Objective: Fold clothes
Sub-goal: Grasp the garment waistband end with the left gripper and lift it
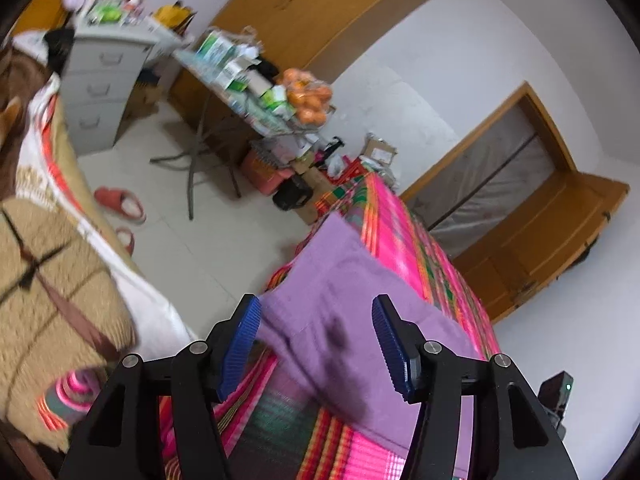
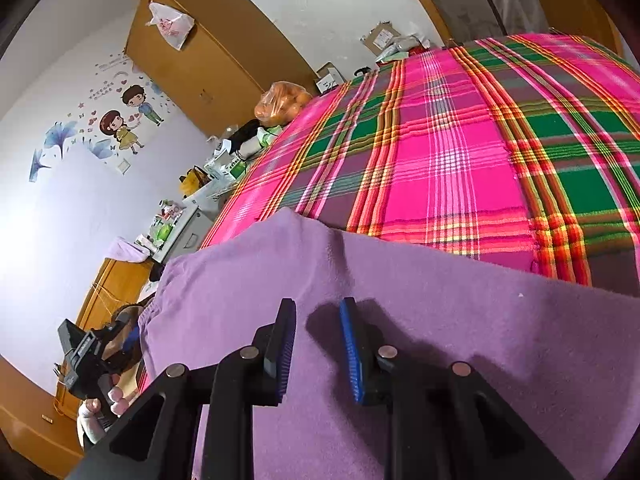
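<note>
While I look along my fingers, the biggest thing I see is the bed with its checked blanket (image 2: pixel 460 152) in pink, green and orange. On the near part of that blanket lies the purple cloth (image 2: pixel 400 320), the thing I am folding. It looks mostly flat and spread out, and one end reaches the bed's edge. I can see a soft ridge in it and maybe one layer lying over another, but I cannot tell if a fold is done. I think most of the folding is still left. My left gripper (image 1: pixel 316 344) has its fingers wide apart above the cloth's edge, with nothing pinched. My right gripper (image 2: pixel 318 350) has its fingers closer together, just over the cloth, and I see a gap between them, so it holds nothing.
</note>
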`<action>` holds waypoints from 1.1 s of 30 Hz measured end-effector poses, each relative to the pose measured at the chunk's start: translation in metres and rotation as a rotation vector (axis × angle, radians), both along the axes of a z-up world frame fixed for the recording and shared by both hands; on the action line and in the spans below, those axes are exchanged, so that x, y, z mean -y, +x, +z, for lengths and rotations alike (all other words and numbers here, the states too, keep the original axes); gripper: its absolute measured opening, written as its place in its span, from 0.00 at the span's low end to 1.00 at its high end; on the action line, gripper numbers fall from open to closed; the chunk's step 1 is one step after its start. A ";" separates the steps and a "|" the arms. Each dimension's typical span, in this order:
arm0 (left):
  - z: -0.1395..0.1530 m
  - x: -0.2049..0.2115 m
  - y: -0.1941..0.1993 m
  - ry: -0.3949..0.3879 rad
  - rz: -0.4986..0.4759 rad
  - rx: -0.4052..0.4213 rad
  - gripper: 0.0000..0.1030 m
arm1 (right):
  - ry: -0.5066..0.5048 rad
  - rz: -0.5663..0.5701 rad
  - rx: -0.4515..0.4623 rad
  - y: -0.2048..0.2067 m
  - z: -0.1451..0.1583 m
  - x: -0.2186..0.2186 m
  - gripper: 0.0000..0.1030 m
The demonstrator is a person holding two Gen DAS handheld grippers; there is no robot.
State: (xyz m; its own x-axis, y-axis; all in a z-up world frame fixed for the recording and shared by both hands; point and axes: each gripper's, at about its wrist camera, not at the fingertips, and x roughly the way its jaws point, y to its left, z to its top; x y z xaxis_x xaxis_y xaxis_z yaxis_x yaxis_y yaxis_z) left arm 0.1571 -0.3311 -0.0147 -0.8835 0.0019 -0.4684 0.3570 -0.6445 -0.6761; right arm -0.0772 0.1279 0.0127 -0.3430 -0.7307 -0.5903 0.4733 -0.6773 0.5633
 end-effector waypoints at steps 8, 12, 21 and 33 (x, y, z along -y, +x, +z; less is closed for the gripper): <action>-0.030 0.009 -0.018 0.222 -0.002 0.036 0.60 | -0.024 -0.006 0.009 -0.001 -0.001 -0.006 0.24; -0.038 0.013 -0.030 0.286 0.002 0.045 0.60 | -0.022 -0.006 0.011 -0.002 -0.001 -0.006 0.24; -0.041 0.019 -0.032 0.349 0.033 0.007 0.60 | -0.019 -0.009 0.019 -0.003 -0.003 -0.005 0.24; -0.029 0.028 -0.021 0.305 0.077 -0.062 0.36 | -0.022 -0.011 0.023 -0.004 -0.006 -0.006 0.24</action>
State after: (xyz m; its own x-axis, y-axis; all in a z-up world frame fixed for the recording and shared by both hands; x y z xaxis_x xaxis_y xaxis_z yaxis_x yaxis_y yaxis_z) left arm 0.1359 -0.3587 -0.0440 -0.9132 0.0658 -0.4021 0.3493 -0.3815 -0.8558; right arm -0.0815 0.1341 0.0072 -0.3378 -0.7395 -0.5822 0.4523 -0.6700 0.5886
